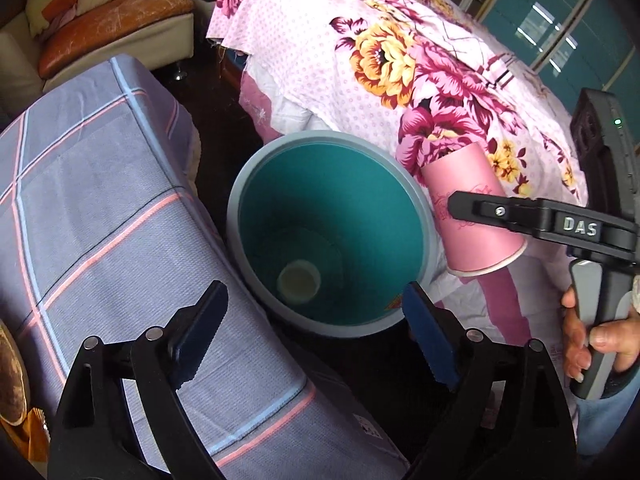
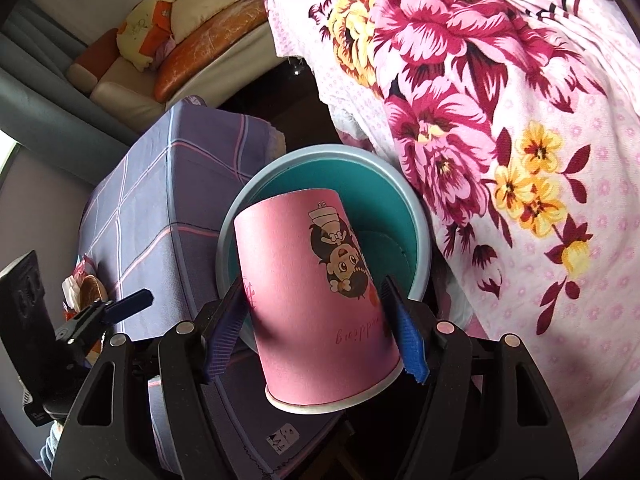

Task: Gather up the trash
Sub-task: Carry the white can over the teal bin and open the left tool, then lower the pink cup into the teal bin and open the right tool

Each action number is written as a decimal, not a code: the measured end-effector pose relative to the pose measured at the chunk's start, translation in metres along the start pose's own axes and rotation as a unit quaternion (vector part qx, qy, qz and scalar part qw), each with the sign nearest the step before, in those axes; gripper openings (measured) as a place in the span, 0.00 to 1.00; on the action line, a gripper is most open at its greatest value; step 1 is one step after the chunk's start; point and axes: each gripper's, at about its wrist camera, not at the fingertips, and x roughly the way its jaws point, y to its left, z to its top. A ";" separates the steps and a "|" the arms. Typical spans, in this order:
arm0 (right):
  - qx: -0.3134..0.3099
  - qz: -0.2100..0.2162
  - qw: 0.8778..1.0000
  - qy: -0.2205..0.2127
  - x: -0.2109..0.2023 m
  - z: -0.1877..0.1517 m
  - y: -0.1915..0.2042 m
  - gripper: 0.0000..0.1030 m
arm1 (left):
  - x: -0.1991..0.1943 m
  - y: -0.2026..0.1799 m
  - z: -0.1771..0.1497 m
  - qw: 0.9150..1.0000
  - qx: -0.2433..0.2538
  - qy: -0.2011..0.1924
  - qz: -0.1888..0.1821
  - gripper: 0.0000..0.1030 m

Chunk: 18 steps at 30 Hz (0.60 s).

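One pink cup (image 2: pixel 320 300) — printed "wedding" — clamped in right tool (image 2: pixel 316 334); left tool (image 1: pixel 316 336), "DAS"-type, gapes empty.

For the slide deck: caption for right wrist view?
Right tool holds an upturned pink cup over the teal bin.

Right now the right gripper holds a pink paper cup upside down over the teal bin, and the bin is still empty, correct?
Not quite: the bin is not empty. The left wrist view shows a cup already lying at its bottom. The rest stands: the right gripper holds the pink paper cup upside down over the bin.
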 end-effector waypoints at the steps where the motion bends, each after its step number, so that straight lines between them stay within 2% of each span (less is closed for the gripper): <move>1: 0.000 -0.002 1.000 0.004 0.002 -0.001 0.002 0.63 | -0.004 0.002 -0.002 1.000 -0.001 -0.004 0.000 0.87; 10: -0.009 -0.014 1.000 0.015 0.004 -0.002 0.025 0.71 | -0.042 0.025 -0.013 0.999 -0.023 -0.035 -0.010 0.87; 18: -0.049 -0.019 0.998 0.020 0.000 -0.016 0.074 0.75 | -0.078 0.052 -0.036 0.997 -0.045 -0.059 -0.005 0.91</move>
